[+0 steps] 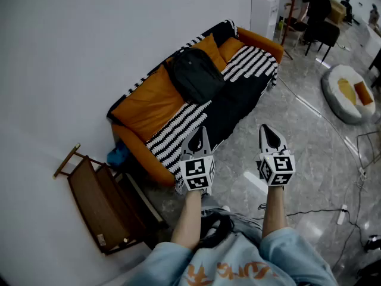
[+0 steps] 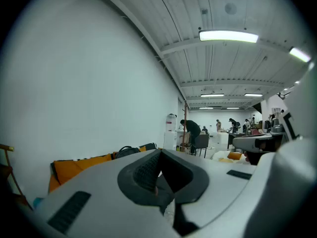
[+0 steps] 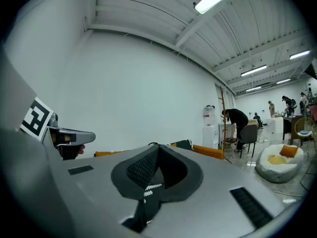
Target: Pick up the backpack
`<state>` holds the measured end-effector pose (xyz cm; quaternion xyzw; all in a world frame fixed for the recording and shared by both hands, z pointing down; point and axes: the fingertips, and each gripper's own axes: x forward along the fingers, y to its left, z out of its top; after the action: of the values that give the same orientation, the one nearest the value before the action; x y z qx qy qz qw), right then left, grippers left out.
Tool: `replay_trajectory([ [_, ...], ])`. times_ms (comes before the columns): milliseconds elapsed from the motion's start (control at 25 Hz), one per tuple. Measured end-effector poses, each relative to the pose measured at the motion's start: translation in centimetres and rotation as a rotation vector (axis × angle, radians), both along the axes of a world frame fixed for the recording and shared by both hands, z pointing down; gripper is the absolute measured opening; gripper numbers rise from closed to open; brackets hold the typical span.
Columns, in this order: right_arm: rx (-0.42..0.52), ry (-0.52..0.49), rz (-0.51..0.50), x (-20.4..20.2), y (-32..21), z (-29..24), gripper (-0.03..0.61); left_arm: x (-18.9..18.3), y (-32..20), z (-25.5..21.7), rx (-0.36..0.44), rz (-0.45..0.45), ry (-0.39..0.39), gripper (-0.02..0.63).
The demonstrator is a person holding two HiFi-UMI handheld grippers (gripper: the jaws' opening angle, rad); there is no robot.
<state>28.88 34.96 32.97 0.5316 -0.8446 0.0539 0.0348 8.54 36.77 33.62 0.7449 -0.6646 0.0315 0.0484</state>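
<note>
Black fabric backpack [image 1: 196, 75] sat on the orange sofa [image 1: 147, 105], leaning against its backrest, well apart from both tools. The left gripper [image 1: 199, 137] and right gripper [image 1: 269, 134] hovered side by side above the grey floor, each with jaws pressed together on nothing. This looked like the approach step. Next, a gripper would probably need to reach the sofa and open around a strap.

The left gripper [image 2: 159, 161] is hiding most of the backpack [image 2: 128, 151]; the top edge is cutting off a far person [image 1: 314, 3].
</note>
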Motion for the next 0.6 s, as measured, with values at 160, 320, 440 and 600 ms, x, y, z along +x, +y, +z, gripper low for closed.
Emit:
replay_trajectory([
  [160,0.014,0.006,0.003,0.8,-0.4,0.6,-0.003,0.3,-0.2,0.2,-0.001,0.004,-0.002,0.011],
  [320,0.021,0.009,-0.005,0.8,-0.6,0.3,-0.003,0.4,-0.4,-0.1,0.002,0.002,0.003,0.011],
  [440,0.034,-0.012,0.012,1.3,-1.1,-0.1,-0.005,0.8,-0.8,-0.4,0.005,0.003,0.009,0.011],
  [600,0.044,-0.031,0.032,2.1,-1.7,-0.6,-0.003,1.2,-1.3,-0.7,0.01,0.005,0.012,0.011],
])
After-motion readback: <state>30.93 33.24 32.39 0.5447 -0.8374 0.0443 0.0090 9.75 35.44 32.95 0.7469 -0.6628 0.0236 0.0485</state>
